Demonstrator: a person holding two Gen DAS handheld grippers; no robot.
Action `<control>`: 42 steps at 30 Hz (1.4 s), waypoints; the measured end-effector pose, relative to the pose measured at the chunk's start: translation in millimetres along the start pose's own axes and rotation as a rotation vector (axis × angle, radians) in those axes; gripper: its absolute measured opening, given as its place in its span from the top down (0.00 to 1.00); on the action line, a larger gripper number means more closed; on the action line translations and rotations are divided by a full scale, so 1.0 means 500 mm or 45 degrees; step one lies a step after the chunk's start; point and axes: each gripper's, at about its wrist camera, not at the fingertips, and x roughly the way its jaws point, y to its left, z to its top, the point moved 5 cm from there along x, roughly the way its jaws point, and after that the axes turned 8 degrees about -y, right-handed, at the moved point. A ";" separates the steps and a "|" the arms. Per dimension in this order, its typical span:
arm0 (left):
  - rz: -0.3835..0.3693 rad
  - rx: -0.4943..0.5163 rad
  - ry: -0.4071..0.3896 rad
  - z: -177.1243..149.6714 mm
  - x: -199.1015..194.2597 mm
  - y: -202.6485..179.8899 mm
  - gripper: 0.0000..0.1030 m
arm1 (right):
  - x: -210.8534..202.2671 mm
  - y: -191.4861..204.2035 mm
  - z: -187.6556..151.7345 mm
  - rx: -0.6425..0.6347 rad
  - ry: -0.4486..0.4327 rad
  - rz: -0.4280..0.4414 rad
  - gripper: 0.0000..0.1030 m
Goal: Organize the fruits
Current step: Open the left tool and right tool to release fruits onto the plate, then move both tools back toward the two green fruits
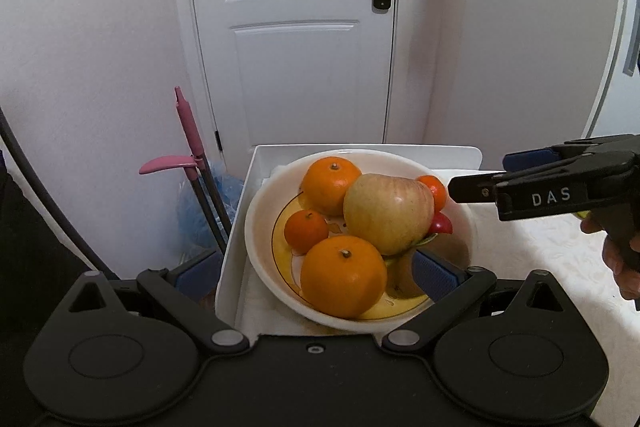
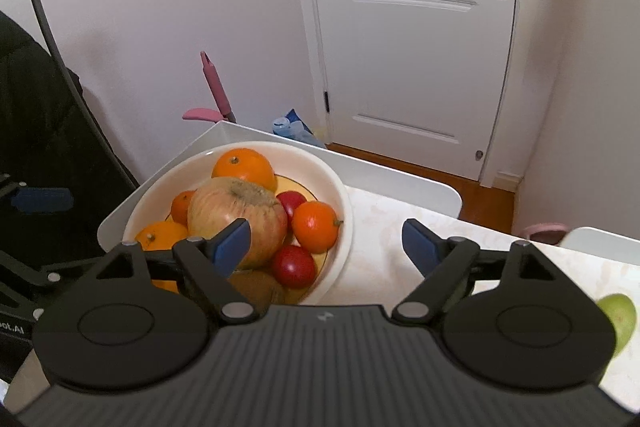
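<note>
The fruits are gathered in the white bowl (image 1: 256,227), which stands inside a white tray (image 1: 240,227) at the far left corner of the table (image 1: 540,267). The big apple (image 1: 388,213) lies on top in the middle and leans on the others, so I think it is the least stable piece. Around it you have a large orange (image 1: 343,277) at the near rim, another large orange (image 1: 330,185) at the far rim, a small mandarin (image 1: 306,231) between them at the left side, and a second mandarin (image 2: 315,226) at the right side. Two small red fruits (image 2: 293,265) and a brown one, perhaps a kiwi (image 2: 256,289), sit low, half hidden under the apple.

Your left gripper (image 1: 318,275) is wide open and holds nothing; its right finger reaches over the near rim of the bowl and the left finger stays outside the tray. Your right gripper (image 2: 326,245) is also wide open and empty, and it hovers over the right rim of the bowl, with one pad in front of the apple. It seems you placed the last piece there.

One green fruit (image 2: 619,319) lies alone on the table, well apart from the bowl, at the right. In my judgement it is the next piece to bring.
</note>
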 end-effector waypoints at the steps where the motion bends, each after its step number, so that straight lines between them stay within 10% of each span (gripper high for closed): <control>1: 0.003 0.000 -0.001 0.001 -0.003 -0.001 0.00 | -0.006 0.002 0.000 -0.003 0.000 -0.007 0.05; 18: -0.014 0.026 -0.092 0.056 -0.097 -0.047 0.00 | -0.202 -0.007 0.020 0.094 -0.064 -0.194 0.03; 42: -0.039 0.072 -0.156 0.086 -0.168 -0.361 0.00 | -0.454 -0.346 -0.079 0.209 -0.059 -0.420 0.02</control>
